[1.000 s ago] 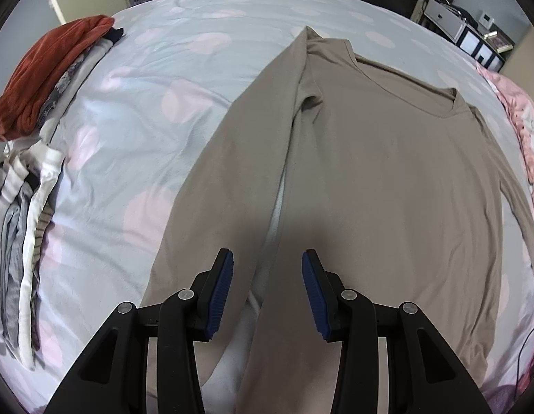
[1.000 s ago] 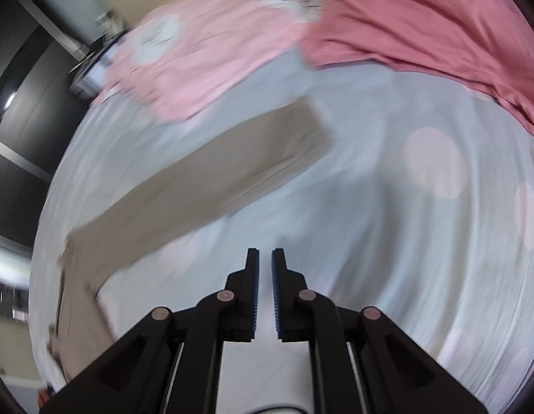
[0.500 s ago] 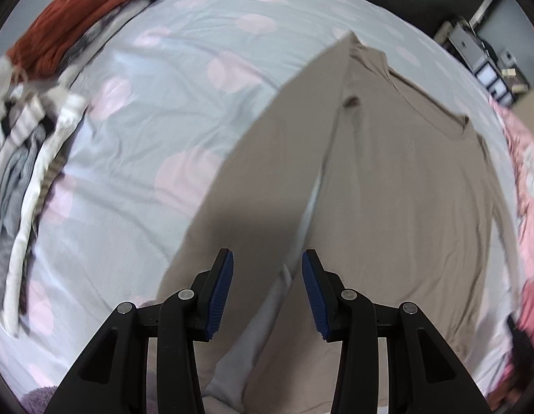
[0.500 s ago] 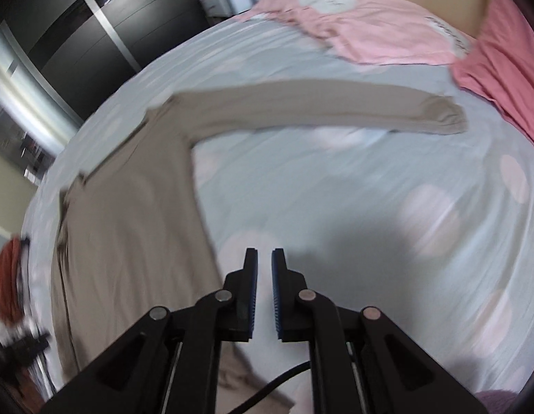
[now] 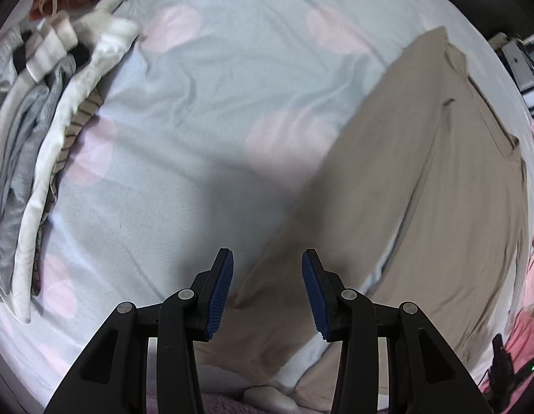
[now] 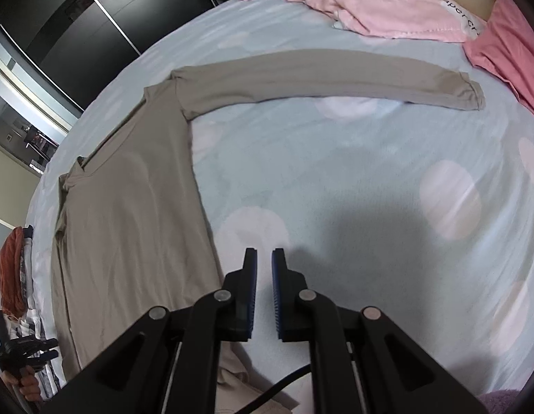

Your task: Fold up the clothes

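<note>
Soft daylight, dark gripper shadows on the bedsheet (image 5: 204, 110), slight blur, fisheye-bent edges.

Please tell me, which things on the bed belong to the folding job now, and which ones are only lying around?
Belong to the job:
- beige long-sleeved shirt, spread flat
- its right sleeve, stretched out sideways
- left tongs, open, empty
- right tongs, nearly shut, empty

Only lying around:
- pink clothes
- pile of clothes at the bed edge
- dotted bedsheet

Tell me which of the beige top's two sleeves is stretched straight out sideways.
The sleeve whose cuff reaches toward the pink bedding; the other sleeve lies alongside the body.
</note>
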`<state>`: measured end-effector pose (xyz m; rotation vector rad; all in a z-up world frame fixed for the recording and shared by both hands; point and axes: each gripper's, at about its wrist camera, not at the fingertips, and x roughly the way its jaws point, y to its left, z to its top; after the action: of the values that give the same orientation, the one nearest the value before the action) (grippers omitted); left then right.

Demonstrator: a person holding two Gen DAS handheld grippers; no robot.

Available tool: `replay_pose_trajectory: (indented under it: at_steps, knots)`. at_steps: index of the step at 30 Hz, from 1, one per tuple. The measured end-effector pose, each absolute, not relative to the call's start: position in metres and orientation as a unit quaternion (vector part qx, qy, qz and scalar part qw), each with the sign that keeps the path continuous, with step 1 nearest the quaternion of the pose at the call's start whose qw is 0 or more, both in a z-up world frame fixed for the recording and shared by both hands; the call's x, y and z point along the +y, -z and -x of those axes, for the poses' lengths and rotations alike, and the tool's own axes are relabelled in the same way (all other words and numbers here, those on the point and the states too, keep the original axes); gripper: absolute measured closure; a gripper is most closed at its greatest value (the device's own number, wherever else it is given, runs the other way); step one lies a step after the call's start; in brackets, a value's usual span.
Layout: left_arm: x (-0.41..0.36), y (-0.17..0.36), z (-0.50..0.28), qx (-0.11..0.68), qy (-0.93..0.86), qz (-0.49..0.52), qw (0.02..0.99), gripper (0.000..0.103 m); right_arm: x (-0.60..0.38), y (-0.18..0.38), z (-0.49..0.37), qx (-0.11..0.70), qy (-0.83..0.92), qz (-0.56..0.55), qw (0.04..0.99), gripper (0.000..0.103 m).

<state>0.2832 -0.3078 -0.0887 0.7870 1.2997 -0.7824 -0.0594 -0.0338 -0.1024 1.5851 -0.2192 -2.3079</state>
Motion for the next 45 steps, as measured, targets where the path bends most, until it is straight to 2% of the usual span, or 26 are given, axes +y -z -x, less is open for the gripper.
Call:
replay_pose_trajectory:
  at_steps: [3,9,15,17,19,20,22,27,32,36,39,41,43,45]
  knots:
    - [-0.311,0.079,-0.249,0.531,0.387,-0.395,0.643,0.06,-0.032,0.107,0.063,-0.085,0.805,-0.564,0.164,0.094]
    - [-0.314,0.124,-0.212,0.515,0.358,-0.511,0.588,0.06,-0.035,0.112,0.066,-0.089,0.802,-0.568,0.161,0.094]
    - [-0.317,0.141,-0.196,0.522,0.276,-0.527,0.611,0.06,-0.034,0.113,0.067,-0.093,0.801,-0.57,0.158,0.094]
    - [-0.316,0.139,-0.193,0.52,0.279,-0.524,0.614,0.07,-0.033,0.113,0.067,-0.098,0.8,-0.571,0.157,0.094]
    - [-0.314,0.135,-0.193,0.519,0.279,-0.516,0.622,0.088,-0.032,0.111,0.066,-0.102,0.8,-0.57,0.156,0.094]
    - [-0.313,0.129,-0.195,0.521,0.281,-0.501,0.631,0.093,-0.032,0.111,0.065,-0.103,0.801,-0.569,0.156,0.094]
    - [-0.311,0.117,-0.201,0.525,0.287,-0.468,0.65,0.098,-0.031,0.109,0.064,-0.107,0.802,-0.566,0.157,0.094]
    - [-0.31,0.059,-0.217,0.509,0.302,-0.368,0.717,0.099,-0.031,0.108,0.065,-0.114,0.801,-0.565,0.16,0.094]
    - [-0.326,0.028,-0.215,0.485,0.344,-0.39,0.703,0.099,-0.032,0.114,0.071,-0.119,0.799,-0.568,0.161,0.094]
    - [-0.333,0.06,-0.191,0.511,0.372,-0.473,0.614,0.097,-0.036,0.119,0.079,-0.121,0.798,-0.57,0.156,0.094]
    - [-0.336,0.093,-0.17,0.503,0.353,-0.518,0.596,0.096,-0.036,0.121,0.082,-0.122,0.798,-0.57,0.156,0.094]
    - [-0.336,0.11,-0.166,0.509,0.345,-0.529,0.586,0.09,-0.036,0.122,0.083,-0.124,0.797,-0.57,0.157,0.094]
    - [-0.338,0.121,-0.162,0.507,0.339,-0.539,0.581,0.067,-0.034,0.124,0.084,-0.133,0.793,-0.573,0.158,0.094]
    - [-0.339,0.127,-0.155,0.488,0.329,-0.56,0.583,0.064,-0.031,0.126,0.085,-0.142,0.79,-0.575,0.156,0.094]
